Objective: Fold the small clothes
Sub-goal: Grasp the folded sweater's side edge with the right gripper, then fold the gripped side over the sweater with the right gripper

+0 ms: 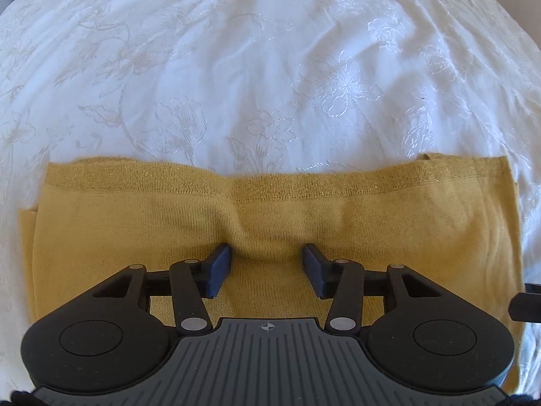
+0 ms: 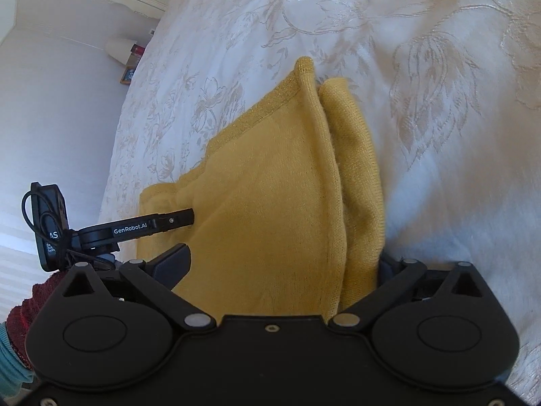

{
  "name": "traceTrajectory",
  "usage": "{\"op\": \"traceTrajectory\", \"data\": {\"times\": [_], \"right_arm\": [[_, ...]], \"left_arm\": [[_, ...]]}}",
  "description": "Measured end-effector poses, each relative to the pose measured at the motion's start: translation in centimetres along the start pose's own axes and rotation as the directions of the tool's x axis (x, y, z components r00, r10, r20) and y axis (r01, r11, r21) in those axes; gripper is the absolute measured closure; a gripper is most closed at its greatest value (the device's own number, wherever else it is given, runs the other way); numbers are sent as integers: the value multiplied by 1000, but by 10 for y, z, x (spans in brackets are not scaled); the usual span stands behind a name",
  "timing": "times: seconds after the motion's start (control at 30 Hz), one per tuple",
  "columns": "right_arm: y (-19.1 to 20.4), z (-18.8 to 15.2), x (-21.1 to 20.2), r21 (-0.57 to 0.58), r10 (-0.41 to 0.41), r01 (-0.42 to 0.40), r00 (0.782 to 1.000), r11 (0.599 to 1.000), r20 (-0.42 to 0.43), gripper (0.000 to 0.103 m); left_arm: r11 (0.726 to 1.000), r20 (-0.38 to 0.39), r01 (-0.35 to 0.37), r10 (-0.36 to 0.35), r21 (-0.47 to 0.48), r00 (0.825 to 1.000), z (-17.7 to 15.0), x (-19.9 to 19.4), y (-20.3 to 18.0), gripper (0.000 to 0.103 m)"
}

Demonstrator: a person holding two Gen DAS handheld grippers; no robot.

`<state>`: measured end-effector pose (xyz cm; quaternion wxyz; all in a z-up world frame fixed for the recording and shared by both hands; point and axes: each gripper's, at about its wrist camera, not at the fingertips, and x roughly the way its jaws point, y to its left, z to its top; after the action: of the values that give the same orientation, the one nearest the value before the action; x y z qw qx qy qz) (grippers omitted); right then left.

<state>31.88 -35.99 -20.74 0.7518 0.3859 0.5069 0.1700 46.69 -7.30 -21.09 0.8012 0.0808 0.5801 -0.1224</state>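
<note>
Both grippers on a folded yellow knit, neither clamped.

The left gripper (image 1: 267,264) points steeply down, jaws partly apart, pads pressing into the knit (image 1: 270,203) with a small pucker between them but not pinched. The knit's long axis runs crosswise to it, ribbed hem on the far side. The right gripper (image 2: 280,264) stands wide apart, straddling the knit's end, whose layered side edges run away from it; it looks nearer a free edge. The bedspread (image 1: 270,50) lies bare beyond on all sides, leaving room to fold.
</note>
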Motion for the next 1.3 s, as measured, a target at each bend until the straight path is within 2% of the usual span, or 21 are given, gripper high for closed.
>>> {"op": "traceTrajectory", "data": {"times": [0.07,0.17,0.33,0.5,0.57,0.63,0.67,0.73,0.77,0.8,0.9,1.07,1.17,1.3], "right_arm": [[1,0,0,5,-14,14,1000,1000,2,0],[2,2,0,28,-24,24,1000,999,-5,0],[0,1,-4,58,-11,12,1000,998,-26,0],[5,-9,-11,17,-17,17,1000,1000,-18,0],[6,-13,-12,-11,-35,35,999,999,-19,7],[8,-13,-10,-28,-75,74,997,997,-16,30],[8,-12,-10,-30,-94,94,995,995,-9,37],[8,-9,-11,-32,-160,160,987,987,-7,65],[8,-8,-14,-22,-159,158,987,987,-4,68],[10,-8,-18,-11,-153,153,988,988,4,79],[35,-11,-28,-36,-201,202,979,979,26,80],[99,-17,-33,-71,-183,187,981,980,65,82],[141,-22,-20,-95,-168,175,983,980,78,82],[194,-31,15,-138,-130,139,989,981,68,82]], "left_arm": [[1000,-3,-4,4,15,1000,5,-5,-2,56],[1000,35,1,-1,2,999,-2,-24,-2,56],[998,35,34,-33,-48,999,-47,-50,-8,56],[997,-11,19,-20,-68,1000,-85,-41,-14,56],[998,-5,21,-21,-63,1000,-89,-33,-13,55],[997,-8,32,-33,-64,999,-86,-31,-11,52],[997,-11,39,-40,-68,999,-82,-31,-10,52],[995,-2,61,-61,-73,998,-80,-35,-6,52],[994,15,78,-77,-78,997,-82,-40,-2,52],[992,36,101,-98,-82,995,-84,-47,3,52],[989,74,137,-132,-62,988,-88,-67,21,52],[982,110,168,-158,-88,981,-96,-91,73,52],[976,120,182,-168,-119,979,-100,-102,109,52],[980,127,160,-146,-114,981,-110,-110,151,52]]}}
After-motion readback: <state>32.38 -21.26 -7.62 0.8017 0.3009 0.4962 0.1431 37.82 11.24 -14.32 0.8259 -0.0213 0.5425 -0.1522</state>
